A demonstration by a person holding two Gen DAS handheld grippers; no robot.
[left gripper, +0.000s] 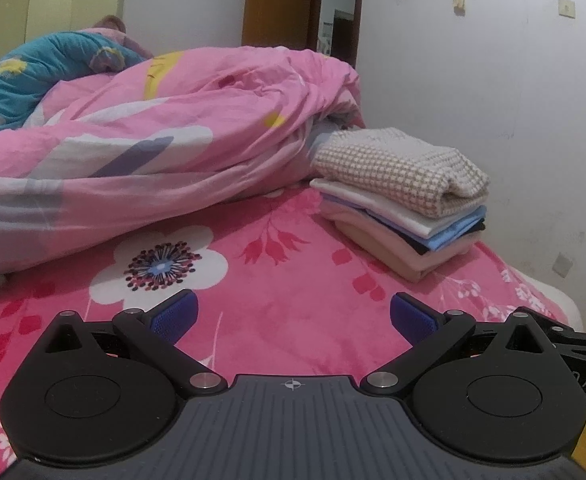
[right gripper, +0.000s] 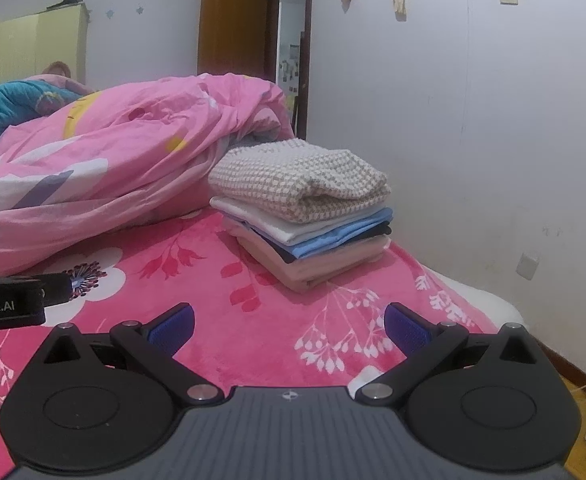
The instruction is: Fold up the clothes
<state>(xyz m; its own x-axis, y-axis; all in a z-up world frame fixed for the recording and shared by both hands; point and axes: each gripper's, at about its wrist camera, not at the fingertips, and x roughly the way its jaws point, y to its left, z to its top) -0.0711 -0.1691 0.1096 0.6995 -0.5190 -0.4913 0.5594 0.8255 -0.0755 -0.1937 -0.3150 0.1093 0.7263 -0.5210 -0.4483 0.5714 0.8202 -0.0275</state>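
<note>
Both tools, left (left gripper: 291,318) and right (right gripper: 289,326), gape empty near folded stack (left gripper: 403,200).

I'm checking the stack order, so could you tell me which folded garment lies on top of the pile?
The beige-and-white checked knit is on top, thicker and more textured than the smooth white, light blue and pinkish-beige pieces beneath it.

A stack of folded clothes (left gripper: 405,208) (right gripper: 305,212) sits on the pink floral bed (left gripper: 277,304) (right gripper: 253,312), near its far right corner by the wall. On top lies a thick beige-and-white checked knit (left gripper: 397,168) (right gripper: 297,178), folded with its rounded fold facing the right edge. Under it lie flat layers of white, light blue, a dark one (only a thin edge shows), and pale pink at the bottom, edges roughly squared.
</note>
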